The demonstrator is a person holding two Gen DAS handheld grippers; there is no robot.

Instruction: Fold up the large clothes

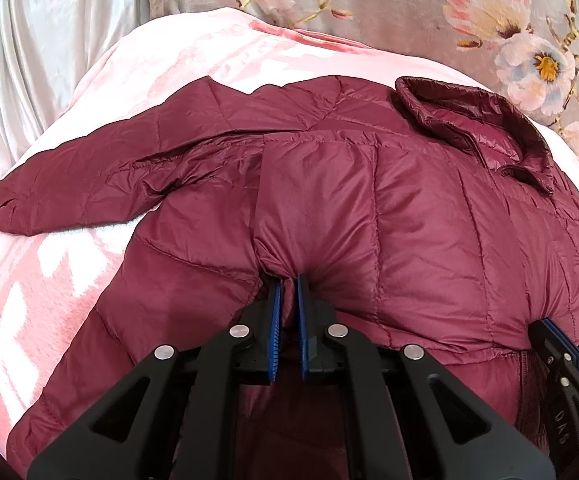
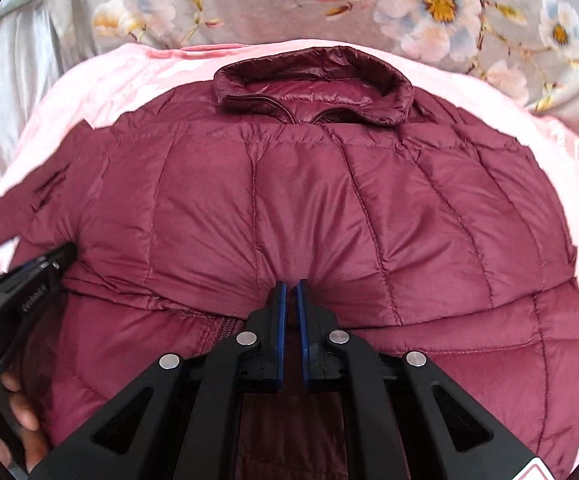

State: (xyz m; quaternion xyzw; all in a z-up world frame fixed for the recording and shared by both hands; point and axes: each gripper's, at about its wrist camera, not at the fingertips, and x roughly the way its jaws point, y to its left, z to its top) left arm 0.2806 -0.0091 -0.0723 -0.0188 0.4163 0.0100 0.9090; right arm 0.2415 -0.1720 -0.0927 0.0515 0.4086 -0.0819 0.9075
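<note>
A dark red puffy jacket [image 1: 369, 208] lies spread on a pink blanket [image 1: 29, 280] on the bed. On the left, one sleeve [image 1: 89, 176] sticks out flat. The left hand-held gripper [image 1: 287, 284] is pinching a bunch of the jacket's cloth near the bottom. The right hand-held gripper [image 2: 291, 288] is pinching the cloth too, in the middle, below the collar [image 2: 313, 80]. The jacket looks light, soft and slippery, so it may slide or puff back up. Holding the bottom edge at two spots looks best.
</note>
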